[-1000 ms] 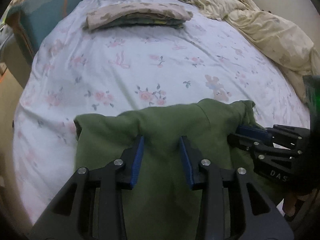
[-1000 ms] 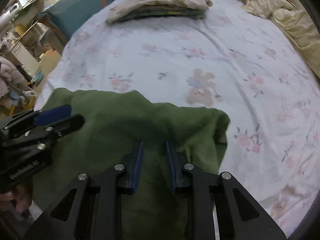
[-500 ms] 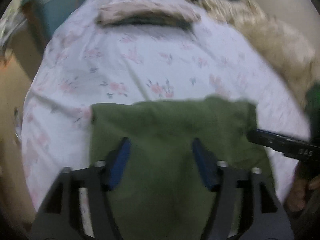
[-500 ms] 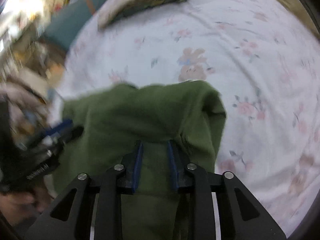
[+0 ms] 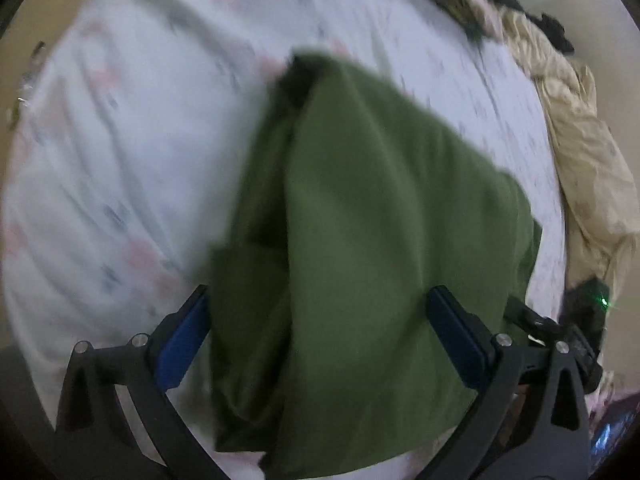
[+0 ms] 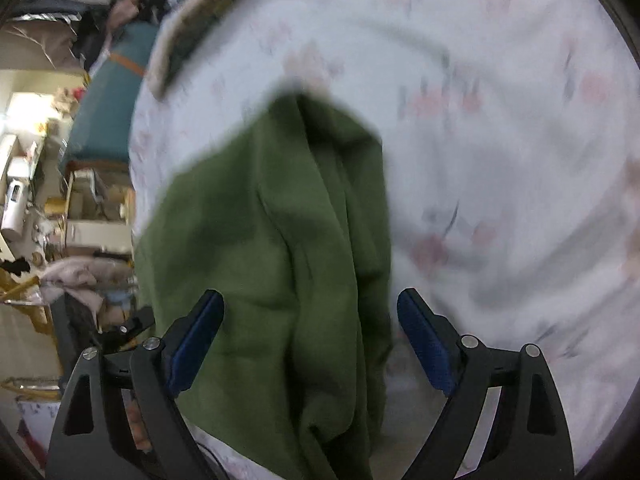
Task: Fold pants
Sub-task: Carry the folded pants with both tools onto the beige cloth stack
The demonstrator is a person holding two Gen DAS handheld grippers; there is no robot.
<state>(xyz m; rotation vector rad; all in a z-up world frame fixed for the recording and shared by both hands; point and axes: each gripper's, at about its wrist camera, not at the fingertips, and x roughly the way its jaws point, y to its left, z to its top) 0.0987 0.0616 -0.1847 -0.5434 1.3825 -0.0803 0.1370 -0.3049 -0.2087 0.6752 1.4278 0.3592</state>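
Note:
The green pants (image 5: 380, 240) lie folded on the floral bed sheet (image 5: 120, 140), and they also show in the right wrist view (image 6: 272, 248). My left gripper (image 5: 320, 340) is open, its blue pads wide apart on either side of the cloth. My right gripper (image 6: 310, 340) is open too, its pads wide apart over the pants. Neither holds the cloth. Both views are blurred and tilted. The right gripper's body (image 5: 568, 332) shows at the right edge of the left wrist view.
A stack of folded clothes (image 6: 208, 12) lies at the far end of the bed. A crumpled beige blanket (image 5: 580, 140) lies along the right side. A teal bench (image 6: 116, 100) and cluttered shelves (image 6: 48, 200) stand beside the bed.
Both grippers have opened wide and let go of the pants. Both cameras have rolled and swung, and the pants now lie in a narrower folded shape.

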